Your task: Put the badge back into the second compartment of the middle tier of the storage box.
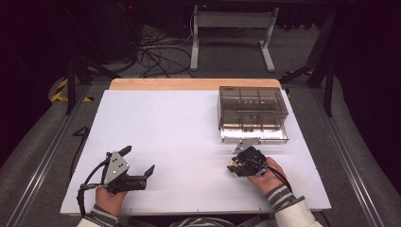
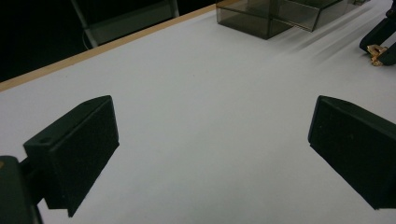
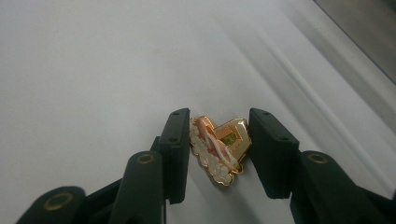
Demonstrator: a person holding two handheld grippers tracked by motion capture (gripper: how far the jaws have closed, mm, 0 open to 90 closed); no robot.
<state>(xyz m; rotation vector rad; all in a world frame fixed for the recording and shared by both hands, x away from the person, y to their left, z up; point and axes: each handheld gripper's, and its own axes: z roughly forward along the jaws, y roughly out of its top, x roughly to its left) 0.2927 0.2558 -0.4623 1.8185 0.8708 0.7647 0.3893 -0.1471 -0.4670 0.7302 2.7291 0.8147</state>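
Note:
A small gold-rimmed enamel pin [image 3: 219, 147], pink, white and green, lies on the white table [image 1: 179, 127] right of centre. My right gripper [image 3: 219, 154] points down over it with a pad against each side of the pin. In the high view that gripper [image 1: 233, 164] sits just in front of the box, with the pin [image 1: 231, 167] at its tips. From the left gripper view the pin [image 2: 376, 52] shows far off at the right edge. My left gripper [image 1: 138, 161] rests near the front left, jaws wide apart [image 2: 210, 154] with nothing between them.
A smoked clear plastic box [image 1: 253, 113] with compartments stands at the back right of the table, with a drawer pulled out toward me [image 1: 255, 135]. A wooden strip [image 1: 194, 83] edges the far side. Cables and a table frame lie on the floor beyond.

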